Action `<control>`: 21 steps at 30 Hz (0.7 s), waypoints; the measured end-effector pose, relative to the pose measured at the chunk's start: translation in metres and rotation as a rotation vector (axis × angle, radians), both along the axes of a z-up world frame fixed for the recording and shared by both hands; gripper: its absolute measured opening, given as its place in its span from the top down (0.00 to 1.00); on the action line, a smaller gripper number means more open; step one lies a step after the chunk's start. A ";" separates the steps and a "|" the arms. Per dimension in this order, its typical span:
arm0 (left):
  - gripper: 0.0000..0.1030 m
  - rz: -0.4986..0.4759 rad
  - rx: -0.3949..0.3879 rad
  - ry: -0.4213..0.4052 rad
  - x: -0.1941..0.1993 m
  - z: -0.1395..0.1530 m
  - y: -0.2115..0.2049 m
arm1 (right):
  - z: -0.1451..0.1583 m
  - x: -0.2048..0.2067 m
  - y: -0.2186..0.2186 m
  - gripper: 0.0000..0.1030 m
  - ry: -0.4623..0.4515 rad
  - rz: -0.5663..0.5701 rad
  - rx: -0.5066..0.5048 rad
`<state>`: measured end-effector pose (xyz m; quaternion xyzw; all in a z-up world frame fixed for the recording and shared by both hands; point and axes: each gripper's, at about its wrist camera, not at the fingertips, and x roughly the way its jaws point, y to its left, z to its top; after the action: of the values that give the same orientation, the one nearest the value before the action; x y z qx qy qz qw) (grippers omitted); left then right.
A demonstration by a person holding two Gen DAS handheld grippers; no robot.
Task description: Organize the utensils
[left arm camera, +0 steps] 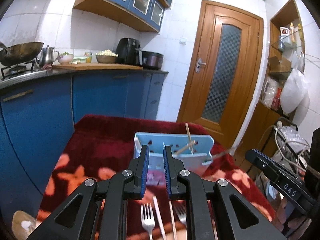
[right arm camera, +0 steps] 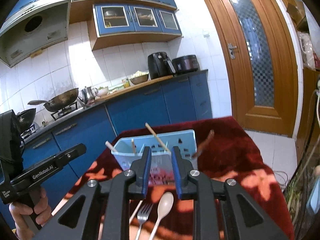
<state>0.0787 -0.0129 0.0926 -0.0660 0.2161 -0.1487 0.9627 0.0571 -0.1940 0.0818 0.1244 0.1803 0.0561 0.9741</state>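
Both grippers hang over the red floral blanket point(right arm camera: 230, 140), and neither has anything in it. The left gripper point(left arm camera: 156, 152) shows daylight between its blue pads, jaws parted and empty. Same for the right gripper point(right arm camera: 159, 153): released, nothing between the fingers.

By my read, we're between picks: part of the sorting is done, with loose cutlery waiting on the near side.

The light blue utensil caddy point(right arm camera: 190, 138) sits toward the far edge of the blanket, split by thin dividers. Wooden chopsticks point(right arm camera: 155, 135) lean out of it at angles, with two more stubs poking up at its left end. In the left wrist view a chopstick point(left arm camera: 188, 133) stands tilted in the caddy point(left arm camera: 200, 140) with another crossing it. A dark, blurred stick point(right arm camera: 204, 144) at the caddy's right end looks like another chopstick, though whether it is resting or in the air I can't tell.

Near side now, under the right gripper: a steel fork point(right arm camera: 143, 214), a beige plastic spoon point(right arm camera: 164, 202) just right of it, a pale chopstick to the left. The left wrist view shows a fork point(left arm camera: 148, 218), pale chopsticks point(left arm camera: 159, 216) beside it, and a second fork partly hidden.

Next call, I'd say: drop a gripper to one piece, pinch the handle, and carry it to a matching compartment, steering clear of the leaning chopsticks.
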 end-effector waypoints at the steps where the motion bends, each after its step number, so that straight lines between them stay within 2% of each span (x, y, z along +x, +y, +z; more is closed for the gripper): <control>1: 0.86 -0.001 0.006 0.008 -0.002 -0.002 0.001 | -0.002 -0.002 0.000 0.77 0.008 0.001 0.000; 13: 0.86 -0.008 0.062 0.161 -0.014 -0.034 0.004 | -0.034 -0.027 -0.005 0.74 0.127 -0.010 0.002; 21: 0.86 -0.014 0.086 0.278 -0.010 -0.060 0.005 | -0.063 -0.035 -0.017 0.73 0.204 -0.021 0.046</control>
<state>0.0684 -0.0081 0.0328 -0.0430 0.3538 -0.1354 0.9245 0.0220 -0.2109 0.0192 0.1536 0.2760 0.0372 0.9481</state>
